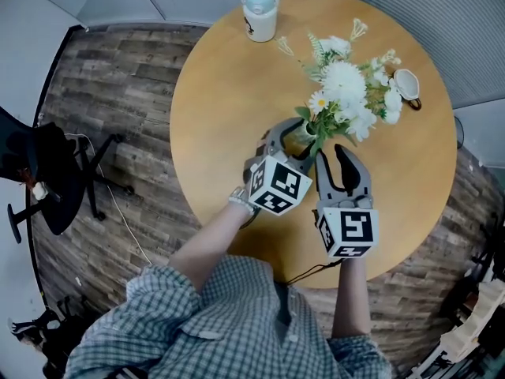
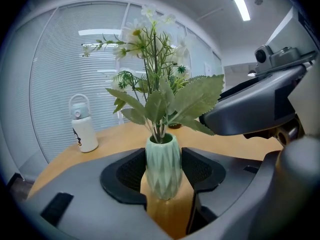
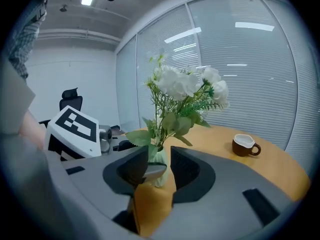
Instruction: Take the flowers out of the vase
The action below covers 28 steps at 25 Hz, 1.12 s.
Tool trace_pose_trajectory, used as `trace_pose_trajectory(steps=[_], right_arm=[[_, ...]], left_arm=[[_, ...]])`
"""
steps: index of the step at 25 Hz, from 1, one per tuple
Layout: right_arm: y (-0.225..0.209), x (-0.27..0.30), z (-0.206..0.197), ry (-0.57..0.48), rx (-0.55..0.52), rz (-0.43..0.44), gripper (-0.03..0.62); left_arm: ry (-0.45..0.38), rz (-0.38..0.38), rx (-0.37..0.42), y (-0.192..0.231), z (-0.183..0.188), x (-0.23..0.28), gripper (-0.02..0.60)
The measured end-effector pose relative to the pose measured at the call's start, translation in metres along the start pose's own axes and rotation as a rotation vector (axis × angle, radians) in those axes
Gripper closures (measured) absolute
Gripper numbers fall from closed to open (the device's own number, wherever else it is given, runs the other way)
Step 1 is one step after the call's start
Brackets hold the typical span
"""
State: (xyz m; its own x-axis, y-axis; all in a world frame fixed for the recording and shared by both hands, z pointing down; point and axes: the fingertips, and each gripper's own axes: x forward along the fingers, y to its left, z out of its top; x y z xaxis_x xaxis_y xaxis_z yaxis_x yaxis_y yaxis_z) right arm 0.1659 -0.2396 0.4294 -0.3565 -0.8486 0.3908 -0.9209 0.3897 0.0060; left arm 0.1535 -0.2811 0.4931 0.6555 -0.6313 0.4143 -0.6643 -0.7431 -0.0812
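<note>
A pale green ribbed vase [image 2: 163,166] stands on the round wooden table [image 1: 221,93] and holds white flowers [image 1: 345,85] with green leaves. My left gripper [image 1: 293,144] is shut on the vase, its pads [image 2: 131,171] pressed on both sides of the body. My right gripper [image 1: 331,155] sits just right of it, level with the vase's neck. In the right gripper view its jaws [image 3: 159,169] stand open, with the vase [image 3: 161,160] and leafy stems just beyond the gap and nothing gripped. The flowers [image 3: 185,86] rise above them.
A white lidded bottle [image 1: 259,8] stands at the table's far edge. A brown cup [image 1: 407,85] sits to the right of the flowers. A black office chair [image 1: 47,180] is on the wood-plank floor at the left.
</note>
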Motion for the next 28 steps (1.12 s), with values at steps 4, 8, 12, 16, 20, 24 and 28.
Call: trace_pose_trajectory(steps=[4,8,12,16,20,24,28], right_arm=[[0.002,0.015,0.001,-0.01,0.04,0.052,0.451],[0.004,0.025,0.005,-0.023,0.043,0.079,0.439],[0.007,0.037,0.01,-0.047,0.058,0.1,0.437],[0.008,0.046,0.013,-0.068,0.042,0.106,0.437],[0.005,0.051,0.014,-0.085,0.019,0.107,0.437],[0.001,0.054,0.014,-0.101,-0.004,0.102,0.437],[-0.004,0.056,0.011,-0.096,-0.026,0.099,0.491]], left_arm=[[-0.002,0.004,-0.004,0.0,0.0,0.0,0.347],[-0.004,0.007,-0.007,0.0,0.0,-0.001,0.347],[-0.003,0.009,-0.006,0.001,0.0,-0.002,0.347],[-0.001,0.013,-0.011,0.0,0.0,-0.001,0.347],[-0.002,0.011,-0.012,0.0,0.0,-0.002,0.348],[-0.002,0.018,-0.007,0.001,-0.002,-0.003,0.348],[-0.003,0.016,-0.008,0.0,-0.001,-0.001,0.348]])
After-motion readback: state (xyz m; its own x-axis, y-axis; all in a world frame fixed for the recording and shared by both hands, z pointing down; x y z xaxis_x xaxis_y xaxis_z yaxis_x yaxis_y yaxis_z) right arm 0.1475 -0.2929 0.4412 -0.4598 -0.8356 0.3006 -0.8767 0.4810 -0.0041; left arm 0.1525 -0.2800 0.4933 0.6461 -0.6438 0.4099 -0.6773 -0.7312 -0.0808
